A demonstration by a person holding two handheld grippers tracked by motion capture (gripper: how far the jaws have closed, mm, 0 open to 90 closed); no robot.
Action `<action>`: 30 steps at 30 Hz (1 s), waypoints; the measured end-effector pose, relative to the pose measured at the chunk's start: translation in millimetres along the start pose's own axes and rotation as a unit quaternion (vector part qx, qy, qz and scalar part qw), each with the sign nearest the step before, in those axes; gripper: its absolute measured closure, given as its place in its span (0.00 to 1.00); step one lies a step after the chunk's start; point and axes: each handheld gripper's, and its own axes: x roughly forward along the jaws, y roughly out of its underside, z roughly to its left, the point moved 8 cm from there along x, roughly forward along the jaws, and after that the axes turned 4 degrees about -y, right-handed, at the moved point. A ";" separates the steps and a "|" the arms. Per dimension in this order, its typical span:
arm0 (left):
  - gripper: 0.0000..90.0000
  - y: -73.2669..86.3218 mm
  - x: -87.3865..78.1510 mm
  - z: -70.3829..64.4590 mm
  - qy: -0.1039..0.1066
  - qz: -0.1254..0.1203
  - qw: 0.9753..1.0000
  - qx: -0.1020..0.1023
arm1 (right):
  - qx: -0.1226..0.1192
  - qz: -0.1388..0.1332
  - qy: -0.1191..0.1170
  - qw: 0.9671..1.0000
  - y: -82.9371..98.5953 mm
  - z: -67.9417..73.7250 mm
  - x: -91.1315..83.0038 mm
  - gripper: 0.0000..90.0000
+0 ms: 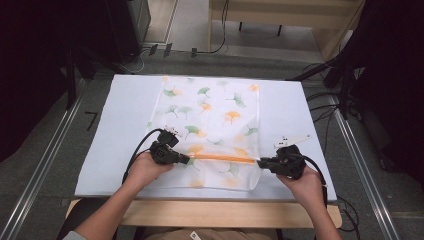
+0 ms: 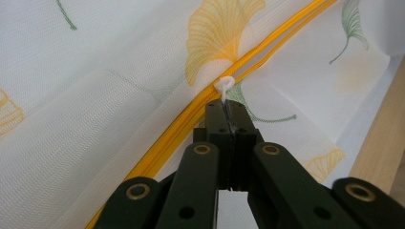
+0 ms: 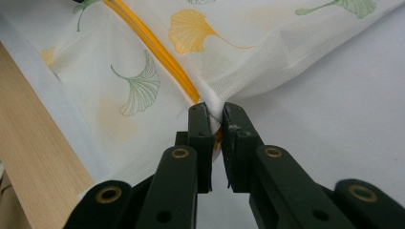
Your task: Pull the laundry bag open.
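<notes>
So I've got a white mesh laundry bag (image 1: 210,120) with a ginkgo leaf print lying flat on the light blue table cover (image 1: 120,130), and its orange zipper (image 1: 222,158) runs across the end nearest me, stretched between my two hands.

My left gripper (image 1: 186,159) has its jaws pressed tight together on the little white zipper pull (image 2: 224,86). In the left gripper view the pull tab disappears right into the seam between the jaws, sitting on the zipper where the two orange tracks (image 2: 267,47) split apart past it.

My right gripper (image 1: 261,162) is at the other end of the zipper, at the bag's right edge. Its jaws are pinched on the bunched mesh corner (image 3: 215,107) right where the orange tape ends, with a slim gap between them because of the fabric wad.

The wooden table edge (image 1: 220,212) peeks out below the cover on my side.
</notes>
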 end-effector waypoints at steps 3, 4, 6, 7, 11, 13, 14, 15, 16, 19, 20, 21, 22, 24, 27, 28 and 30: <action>1.00 0.5 -1.5 1.4 0.001 -0.001 1.000 -0.004 | 0.001 0.002 -0.001 1.000 0.2 0.4 0.1 0.94; 1.00 1.2 -2.1 2.3 0.001 0.002 1.000 -0.006 | 0.000 0.003 0.000 1.000 0.2 0.5 0.2 0.94; 1.00 1.9 -2.6 4.5 0.000 0.001 1.000 -0.009 | 0.000 0.003 0.000 1.000 0.2 0.5 0.3 0.94; 1.00 2.6 -3.3 5.3 -0.002 0.003 1.000 -0.011 | 0.000 0.003 0.000 1.000 0.2 0.4 0.2 0.94; 1.00 6.5 -7.6 9.9 -0.001 0.004 1.000 -0.018 | 0.000 0.002 0.001 1.000 0.1 0.2 0.1 0.94; 1.00 8.0 -10.0 12.8 -0.003 0.001 1.000 -0.022 | 0.000 0.003 -0.001 1.000 0.3 0.1 0.2 0.94; 1.00 9.2 -11.8 14.6 -0.003 0.003 1.000 -0.023 | 0.000 0.003 -0.001 1.000 0.3 0.1 0.3 0.94; 1.00 10.2 -13.4 16.5 -0.005 0.001 1.000 -0.024 | 0.001 0.003 -0.001 1.000 0.4 0.0 0.2 0.94; 1.00 11.2 -14.8 17.7 -0.006 0.002 1.000 -0.025 | 0.002 0.004 0.000 1.000 0.6 0.1 0.2 0.94; 1.00 15.6 -18.6 23.0 -0.010 0.002 0.999 -0.032 | 0.003 0.003 0.000 1.000 0.4 -0.2 0.1 0.94; 1.00 17.6 -20.4 25.0 -0.013 0.001 0.999 -0.033 | 0.002 0.004 0.000 1.000 0.4 -0.3 0.2 0.94; 1.00 19.2 -22.5 26.5 -0.010 0.004 0.999 -0.033 | 0.002 0.003 0.000 1.000 0.4 -0.1 0.4 0.94; 1.00 19.7 -24.0 27.9 -0.012 0.000 0.999 -0.035 | 0.002 0.004 -0.001 1.000 0.4 0.0 0.5 0.94; 1.00 20.3 -26.5 28.7 -0.009 -0.005 0.999 -0.043 | 0.001 0.003 -0.001 1.000 0.2 0.0 0.9 0.94; 1.00 20.6 -27.2 30.4 -0.011 -0.005 0.999 -0.040 | 0.002 0.003 -0.001 1.000 -0.3 1.0 1.6 0.94; 1.00 20.4 -26.8 29.6 -0.011 -0.005 0.999 -0.042 | 0.002 0.004 -0.001 1.000 -0.1 0.9 1.7 0.94; 1.00 19.8 -25.7 28.4 -0.010 -0.007 0.999 -0.045 | 0.002 0.004 0.000 1.000 0.1 0.1 1.7 0.94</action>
